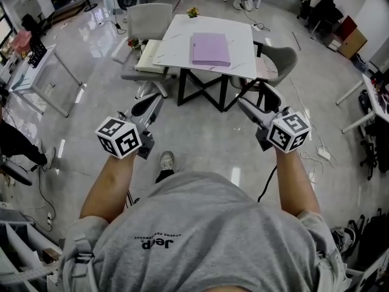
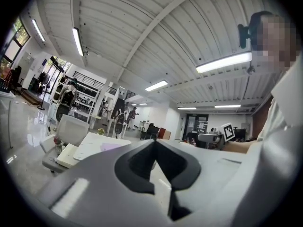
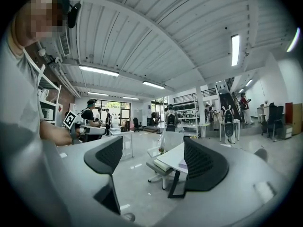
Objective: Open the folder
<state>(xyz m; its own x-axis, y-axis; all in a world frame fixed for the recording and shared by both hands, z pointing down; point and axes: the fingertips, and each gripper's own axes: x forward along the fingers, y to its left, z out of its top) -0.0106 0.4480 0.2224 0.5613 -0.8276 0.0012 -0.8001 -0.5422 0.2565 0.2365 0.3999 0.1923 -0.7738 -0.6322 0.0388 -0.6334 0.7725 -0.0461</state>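
Note:
A closed purple folder [image 1: 211, 48] lies flat on a white table [image 1: 180, 36] well ahead of me across open floor. Both grippers are held level at waist height, far short of the table. My left gripper [image 1: 158, 98] points toward the table's left side, and in the left gripper view its jaws [image 2: 156, 148] meet with nothing between them. My right gripper [image 1: 254, 99] stands open; in the right gripper view its two dark pads [image 3: 154, 162] are wide apart and empty. The folder shows small past the right pad [image 3: 182, 163] and faintly in the left gripper view [image 2: 111, 146].
Grey chairs stand at the table's far left [image 1: 149, 19] and right [image 1: 281, 59]. A cream cushion [image 1: 148, 57] rests on a near-left seat. A small flower pot [image 1: 192, 11] sits at the table's far edge. Cables [image 1: 316, 154] lie on the floor at right. Other desks line both sides.

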